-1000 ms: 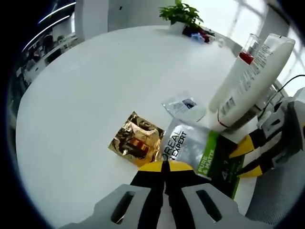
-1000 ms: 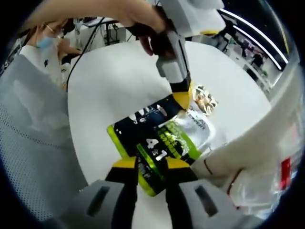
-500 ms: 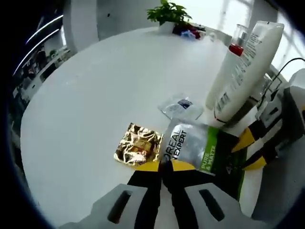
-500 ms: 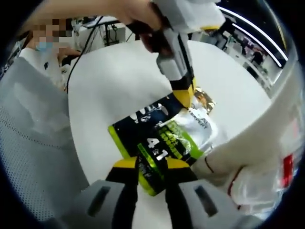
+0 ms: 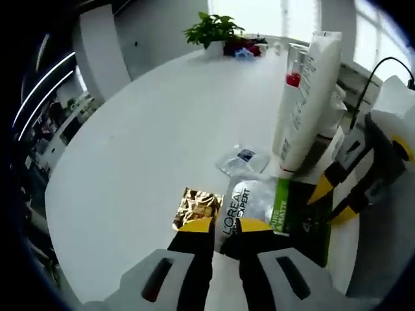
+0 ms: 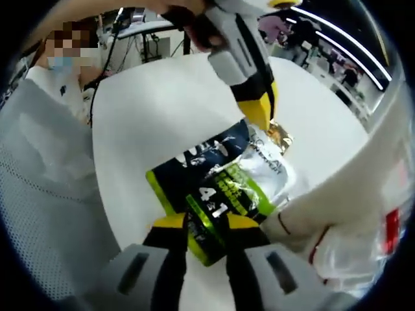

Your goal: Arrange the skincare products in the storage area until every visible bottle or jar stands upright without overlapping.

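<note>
The right tongs [image 6: 206, 223] are clamped on the green-and-black sachet [image 6: 217, 191] lying on the white bench [image 5: 149, 123]. The left tongs [image 5: 224, 226] stand slightly apart at its silver end. A white bottle [image 5: 303, 103] stands upright at two o'clock, a gold packet [image 5: 198, 207] beside the sachet.

White round table [image 5: 149, 116]; potted plant [image 5: 213, 31] at far edge; black cable [image 5: 384, 65], possibly charger lead.

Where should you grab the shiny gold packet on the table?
Grip the flat, crinkled gold foil sachet by a raised edge, probably its far side, which lies bare on the white round table. Its near edge sits at the left gripper, beside the silver-and-green sachet.
</note>
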Motion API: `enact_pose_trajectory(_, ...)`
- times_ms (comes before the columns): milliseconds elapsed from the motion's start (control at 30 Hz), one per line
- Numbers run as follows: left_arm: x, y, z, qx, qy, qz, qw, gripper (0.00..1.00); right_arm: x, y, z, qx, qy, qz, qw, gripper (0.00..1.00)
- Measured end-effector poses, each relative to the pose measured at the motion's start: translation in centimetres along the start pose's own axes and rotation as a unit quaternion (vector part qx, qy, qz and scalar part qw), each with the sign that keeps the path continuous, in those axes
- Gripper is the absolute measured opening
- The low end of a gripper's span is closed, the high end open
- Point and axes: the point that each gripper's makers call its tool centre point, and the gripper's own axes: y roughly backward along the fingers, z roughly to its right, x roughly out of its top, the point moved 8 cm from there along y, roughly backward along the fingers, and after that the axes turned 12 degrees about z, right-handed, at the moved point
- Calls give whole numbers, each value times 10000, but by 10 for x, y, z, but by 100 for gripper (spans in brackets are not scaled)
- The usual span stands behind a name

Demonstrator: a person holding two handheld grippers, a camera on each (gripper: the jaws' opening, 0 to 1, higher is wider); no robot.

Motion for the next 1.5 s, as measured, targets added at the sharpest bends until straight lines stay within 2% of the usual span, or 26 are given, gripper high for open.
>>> enact_pose_trajectory(67,-3,-2,3,-41,-47,-100,9999,12,0,0,0,5,1,1,10000,23)
enact_pose_trajectory(367,-18,-7,3,-107,234,-359,9990,16,0,0,0,0,-5,4,10000,23)
enact_pose_trajectory(767,-25,-13,0,-160,516,-496,9973,16,-1,0,0,16,-38,10,10000,23)
enact_pose_trajectory(1133,-28,-14,-2,-134,788,-456,9958,16,0,0,0,40,-21,2,10000,22)
enact_pose_trajectory(1333,-26,-13,0,-92,638,-507,9966,17,0,0,0,39,-25,-2,10000,22)
enact_pose_trajectory(1500,-20,-8,-7,38,649,-372,9972,19,0,0,-1,38,-14,-4,10000,22)
